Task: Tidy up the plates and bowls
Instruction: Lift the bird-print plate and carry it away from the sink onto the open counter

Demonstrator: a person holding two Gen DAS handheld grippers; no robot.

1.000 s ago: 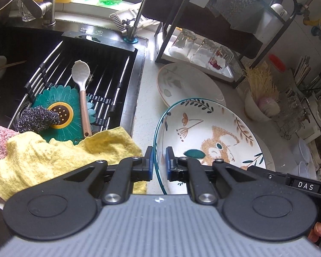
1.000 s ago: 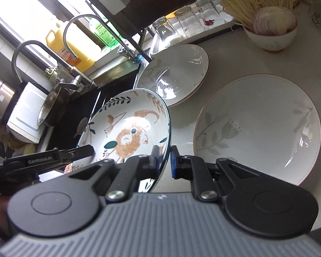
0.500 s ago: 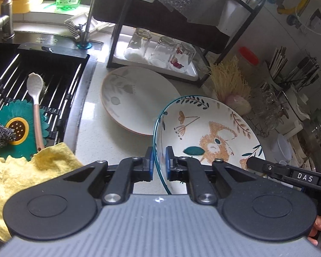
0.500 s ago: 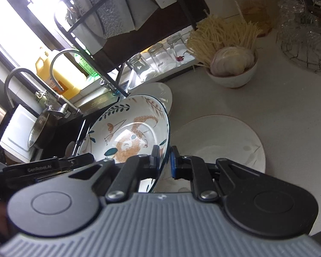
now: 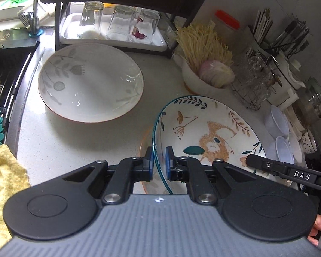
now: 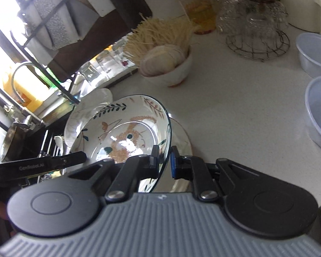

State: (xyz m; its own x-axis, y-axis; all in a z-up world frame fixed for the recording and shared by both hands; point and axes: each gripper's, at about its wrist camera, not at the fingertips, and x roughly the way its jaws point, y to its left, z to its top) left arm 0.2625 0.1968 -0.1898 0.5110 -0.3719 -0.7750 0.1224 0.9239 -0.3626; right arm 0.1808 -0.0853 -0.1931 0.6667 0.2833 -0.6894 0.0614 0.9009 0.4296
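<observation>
A blue-rimmed bowl with a squirrel picture is held between both grippers, over a white plate with an orange rim on the counter. My left gripper is shut on the bowl's left rim. My right gripper is shut on its right rim; the bowl fills the middle of the right wrist view, the plate under it. A second white leaf-patterned plate lies on the counter to the left, near the sink.
A black rack with upturned glasses stands behind. A white bowl of noodles and onion sits at back right, with a wire basket of glassware and plastic tubs. The sink and a yellow cloth lie left.
Both grippers have carried the squirrel bowl rightward from the sink's edge and lowered it over the orange-rimmed plate. The sink has slid out to the left of view.
</observation>
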